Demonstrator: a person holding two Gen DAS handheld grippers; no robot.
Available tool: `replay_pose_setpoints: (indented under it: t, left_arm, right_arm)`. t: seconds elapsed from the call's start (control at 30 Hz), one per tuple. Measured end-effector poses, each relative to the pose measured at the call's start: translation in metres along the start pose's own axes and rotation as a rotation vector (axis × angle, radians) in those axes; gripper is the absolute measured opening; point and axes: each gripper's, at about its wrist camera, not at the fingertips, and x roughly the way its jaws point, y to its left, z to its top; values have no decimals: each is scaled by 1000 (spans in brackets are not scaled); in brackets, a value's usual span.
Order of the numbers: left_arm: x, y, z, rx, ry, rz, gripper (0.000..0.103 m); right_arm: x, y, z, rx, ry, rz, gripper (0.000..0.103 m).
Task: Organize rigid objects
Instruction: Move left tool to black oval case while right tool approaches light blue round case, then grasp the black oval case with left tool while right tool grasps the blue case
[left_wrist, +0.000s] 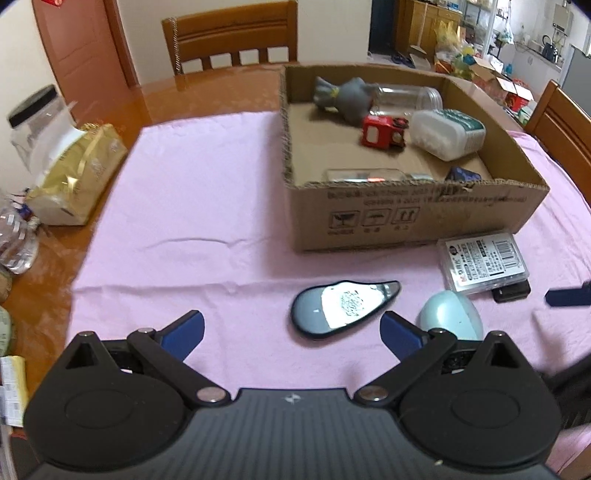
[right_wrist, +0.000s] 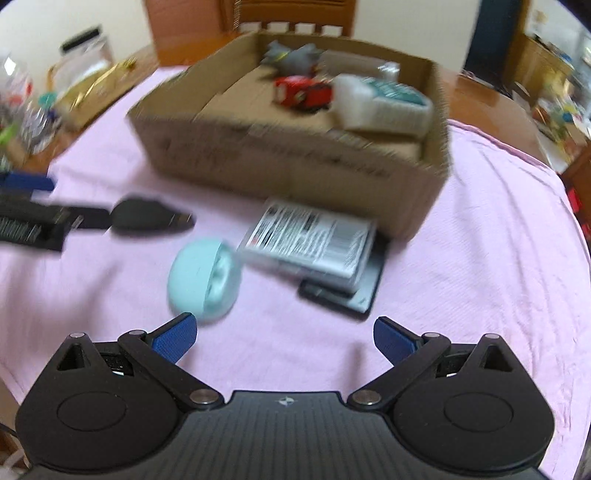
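A cardboard box (left_wrist: 406, 218) (right_wrist: 295, 170) stands on the pink cloth (left_wrist: 203, 221). It holds a grey toy bird (left_wrist: 347, 98), a clear jar (left_wrist: 410, 96), a red toy car (left_wrist: 382, 133) and a white tub with a teal label (left_wrist: 447, 134). In front of it lie a dark glossy teardrop-shaped object (left_wrist: 340, 306) (right_wrist: 147, 218), a pale blue round object (left_wrist: 450, 314) (right_wrist: 203, 280) and a labelled clear case (left_wrist: 482, 260) (right_wrist: 310, 240) on a black flat item (right_wrist: 354, 295). My left gripper (left_wrist: 291, 328) is open just short of the teardrop. My right gripper (right_wrist: 284, 328) is open near the blue round object; its view is blurred.
At the left edge of the table sit a gold packet (left_wrist: 77, 173), a clear jar with a black lid (left_wrist: 37, 122) and a water bottle (left_wrist: 14, 236). Wooden chairs stand behind (left_wrist: 229, 37) and to the right (left_wrist: 561, 122). One right gripper finger (left_wrist: 569, 295) shows at the far right.
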Motion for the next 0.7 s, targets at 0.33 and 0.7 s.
replay_pose_setpoints:
  t: [0.33, 0.7]
  left_arm:
    - [36, -26, 13, -33, 29, -12, 101]
    - [46, -34, 12, -12, 39, 90, 101]
  right_arm:
    - [10, 24, -21, -171, 5, 40, 103]
    - [8, 23, -28, -214, -30, 84, 103]
